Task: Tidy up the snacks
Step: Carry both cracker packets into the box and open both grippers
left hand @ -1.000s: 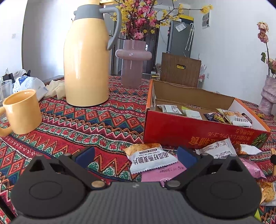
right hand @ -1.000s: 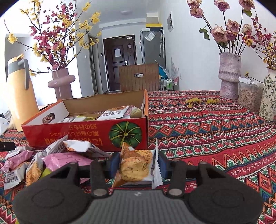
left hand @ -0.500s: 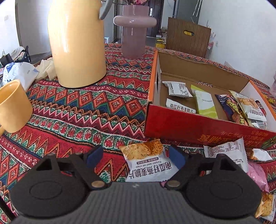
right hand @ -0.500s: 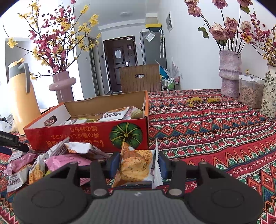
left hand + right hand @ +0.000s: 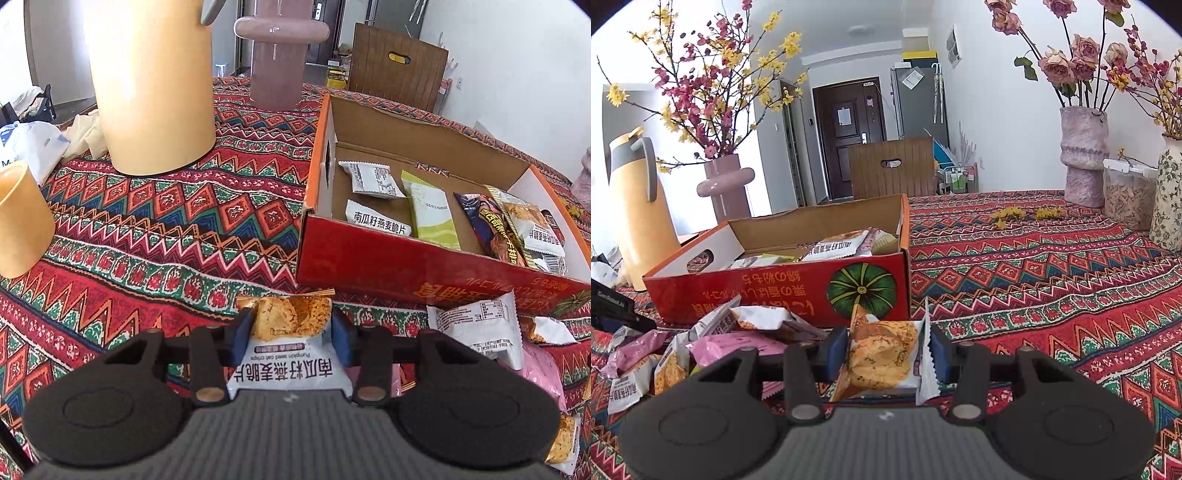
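Since a second ago the left gripper (image 5: 291, 338) has tipped downward and slid over the white oat-crisp packet (image 5: 290, 341), and its jaws have just been closing; the blue pads now press both sides of that packet, which lies on the patterned tablecloth (image 5: 155, 229) just short of the red box (image 5: 424, 273). Meanwhile the right gripper (image 5: 888, 352) has not shifted and is clamped on a yellow-and-white snack packet (image 5: 882, 360) standing on edge between its pads.

Ahead and right of the left gripper, the box's near red wall stands close, its left corner almost directly beyond the held packet. Left of that tool a broad stretch of cloth lies open up to the yellow jug (image 5: 151, 85), with a yellow mug (image 5: 20, 221) at the far left edge. Right of it, loose packets (image 5: 480, 332) crowd the cloth against the box wall.

From the right gripper, the box's pumpkin-printed corner (image 5: 862, 290) sits straight ahead and near; to its right the cloth runs clear as far as two vases (image 5: 1084, 155) and a lidded jar (image 5: 1128, 195). To its left lies a heap of pink and white packets (image 5: 731, 343).

Inside the box, seen from the left wrist, two white packets (image 5: 376, 219) lie nearest its left wall, then a green one (image 5: 432, 214), then a dark packet (image 5: 487, 225) overlapped by more white ones at the right end.
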Tool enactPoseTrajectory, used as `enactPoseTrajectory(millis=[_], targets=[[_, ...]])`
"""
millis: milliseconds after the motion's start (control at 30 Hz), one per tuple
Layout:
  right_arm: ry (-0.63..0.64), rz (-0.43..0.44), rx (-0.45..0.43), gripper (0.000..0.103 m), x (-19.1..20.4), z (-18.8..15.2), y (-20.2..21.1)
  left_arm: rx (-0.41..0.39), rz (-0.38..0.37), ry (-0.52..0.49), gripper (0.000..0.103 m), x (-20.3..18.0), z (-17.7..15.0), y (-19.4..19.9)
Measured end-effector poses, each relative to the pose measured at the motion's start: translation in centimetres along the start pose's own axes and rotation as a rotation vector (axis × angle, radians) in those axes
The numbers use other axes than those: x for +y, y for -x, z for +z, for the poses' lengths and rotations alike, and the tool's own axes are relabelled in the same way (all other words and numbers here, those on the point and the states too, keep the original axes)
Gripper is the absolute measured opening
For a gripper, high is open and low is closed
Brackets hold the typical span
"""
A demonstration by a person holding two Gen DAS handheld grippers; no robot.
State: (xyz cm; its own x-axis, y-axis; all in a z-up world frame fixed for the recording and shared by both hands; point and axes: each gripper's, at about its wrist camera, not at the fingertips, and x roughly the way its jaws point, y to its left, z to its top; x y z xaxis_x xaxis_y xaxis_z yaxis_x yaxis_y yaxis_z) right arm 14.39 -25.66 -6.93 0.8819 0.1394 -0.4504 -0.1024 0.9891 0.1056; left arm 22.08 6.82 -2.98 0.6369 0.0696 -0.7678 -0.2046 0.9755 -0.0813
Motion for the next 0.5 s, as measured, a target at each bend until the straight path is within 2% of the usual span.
enactPoseTrajectory(millis=[267, 500], targets=[[0.016, -0.009, -0.006, 0.046, 0.3, 0.0, 0.1, -0.048, -0.017, -0.001, 0.045, 0.2, -0.3, 1.5], [0.055, -0.002, -0.056, 0.046, 1.2, 0.5, 1.2, -0.160, -0.034, -0.035, 0.045, -0.3, -0.8, 4.8]])
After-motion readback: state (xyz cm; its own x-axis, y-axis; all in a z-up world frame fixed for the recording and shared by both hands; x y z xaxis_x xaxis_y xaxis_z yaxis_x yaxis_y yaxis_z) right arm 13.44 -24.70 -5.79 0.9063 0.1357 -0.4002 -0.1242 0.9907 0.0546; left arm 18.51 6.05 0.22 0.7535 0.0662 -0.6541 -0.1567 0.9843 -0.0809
